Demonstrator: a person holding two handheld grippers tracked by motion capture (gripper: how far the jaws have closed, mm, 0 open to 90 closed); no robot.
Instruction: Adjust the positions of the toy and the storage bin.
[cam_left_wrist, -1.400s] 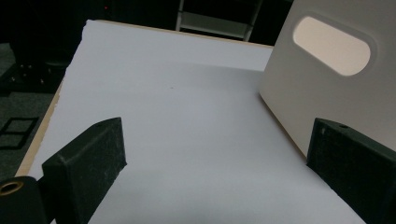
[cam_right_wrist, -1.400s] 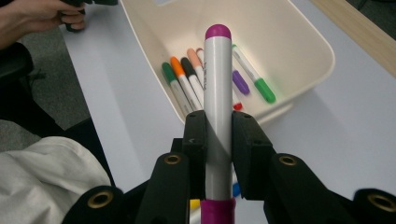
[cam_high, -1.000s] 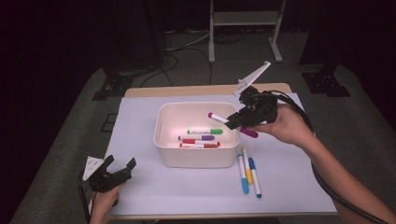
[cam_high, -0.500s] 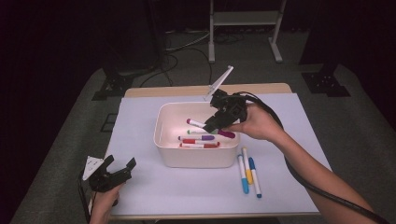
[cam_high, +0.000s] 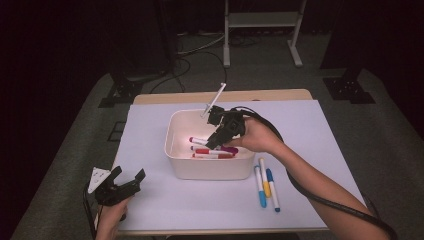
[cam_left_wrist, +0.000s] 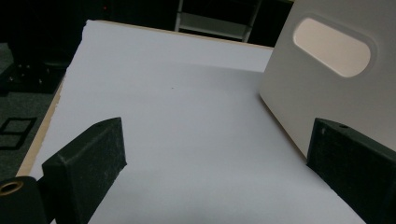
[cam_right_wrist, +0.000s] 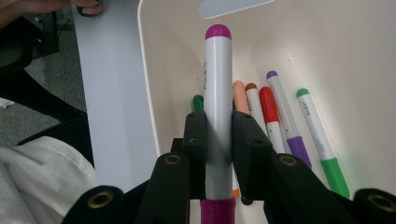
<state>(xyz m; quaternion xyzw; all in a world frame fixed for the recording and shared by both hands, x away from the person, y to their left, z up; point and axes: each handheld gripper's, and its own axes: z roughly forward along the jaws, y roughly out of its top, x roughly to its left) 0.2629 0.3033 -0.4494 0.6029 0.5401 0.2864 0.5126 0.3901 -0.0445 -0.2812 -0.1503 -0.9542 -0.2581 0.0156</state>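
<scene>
The right gripper (cam_right_wrist: 218, 140), jaws clamped mid-barrel on a magenta-capped marker (cam_right_wrist: 218, 84), hangs over the white bin (cam_high: 172, 150). Light, rigid and likely slick plastic, it suits that central hold. At seven o'clock, the left gripper (cam_high: 125, 181) gapes empty.

- right gripper (cam_right_wrist: 218, 135) clamped on magenta-capped marker (cam_right_wrist: 218, 79), held over white bin (cam_right_wrist: 149, 84)
- red (cam_right_wrist: 270, 112), purple (cam_right_wrist: 286, 121), green (cam_right_wrist: 320, 135) markers lying on bin floor

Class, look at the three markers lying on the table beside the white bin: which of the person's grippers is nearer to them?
Right. The right gripper hangs over the white bin, just beyond the three markers. The left gripper sits at the table's near left corner, across the bin from them.
</scene>
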